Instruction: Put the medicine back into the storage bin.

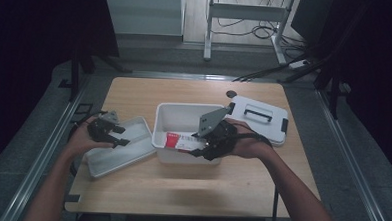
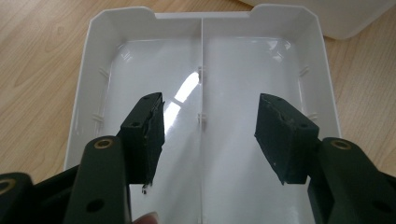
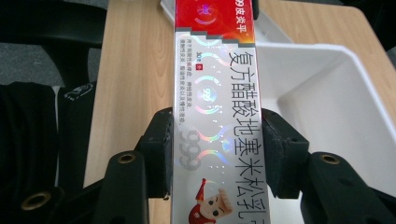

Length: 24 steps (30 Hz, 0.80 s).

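From the high view, a person's two forearms reach in over a light wooden table (image 1: pixel 180 190). The left gripper (image 1: pixel 114 136) hovers over a shallow white plastic tray with a centre divider (image 1: pixel 132 155), which lies tilted at the table's left side. The right gripper (image 1: pixel 201 147), topped by a grey three-cornered plate, is poised over the front rim of a deep white plastic bin (image 1: pixel 171 114) at mid-table and clamps a long red-and-silver cardboard medicine box (image 1: pixel 178 141) that stretches leftward across the bin's opening. A white plastic lid with a dark handle (image 1: pixel 264 116) rests on the table just right of the bin, and a small dark round spot shows on the wood near its far corner.

In the left gripper view, the left gripper (image 2: pixel 209 135) has its black jaws spread wide with nothing between them; beneath lies the white tray (image 2: pixel 93 56), bare on both sides of its divider, with a corner of the bin (image 2: pixel 345 18) at the upper right.

In the right gripper view, the right gripper (image 3: pixel 217 144) presses both pads against the long sides of the medicine box (image 3: pixel 215 93), whose silver holographic face carries Chinese lettering and a red band at the far end. The bin's white interior (image 3: pixel 327 107) is at right, the wooden table (image 3: pixel 135 70) at left.
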{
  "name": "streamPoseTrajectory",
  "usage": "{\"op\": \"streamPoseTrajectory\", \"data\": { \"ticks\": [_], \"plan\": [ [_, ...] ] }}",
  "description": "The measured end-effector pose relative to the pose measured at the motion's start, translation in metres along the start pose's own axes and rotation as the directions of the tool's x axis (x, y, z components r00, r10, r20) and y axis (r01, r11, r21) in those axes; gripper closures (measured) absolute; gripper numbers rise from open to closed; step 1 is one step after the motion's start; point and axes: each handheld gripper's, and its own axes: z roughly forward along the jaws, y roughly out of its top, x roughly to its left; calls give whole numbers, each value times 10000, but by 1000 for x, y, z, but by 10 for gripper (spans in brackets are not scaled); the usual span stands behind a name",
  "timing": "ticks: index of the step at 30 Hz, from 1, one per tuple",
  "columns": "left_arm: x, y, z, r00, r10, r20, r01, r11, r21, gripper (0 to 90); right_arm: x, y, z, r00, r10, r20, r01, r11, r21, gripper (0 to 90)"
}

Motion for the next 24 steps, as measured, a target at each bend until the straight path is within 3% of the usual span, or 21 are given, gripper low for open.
{"op": "streamPoseTrajectory", "data": {
  "ticks": [24],
  "plan": [
    [0, -1, 0, 10000, 69, -57, -69, 9999, 87, 428, -36, 12, 5, 9999, -22, 108, 20, 9998, 176, 504]
  ]
}}
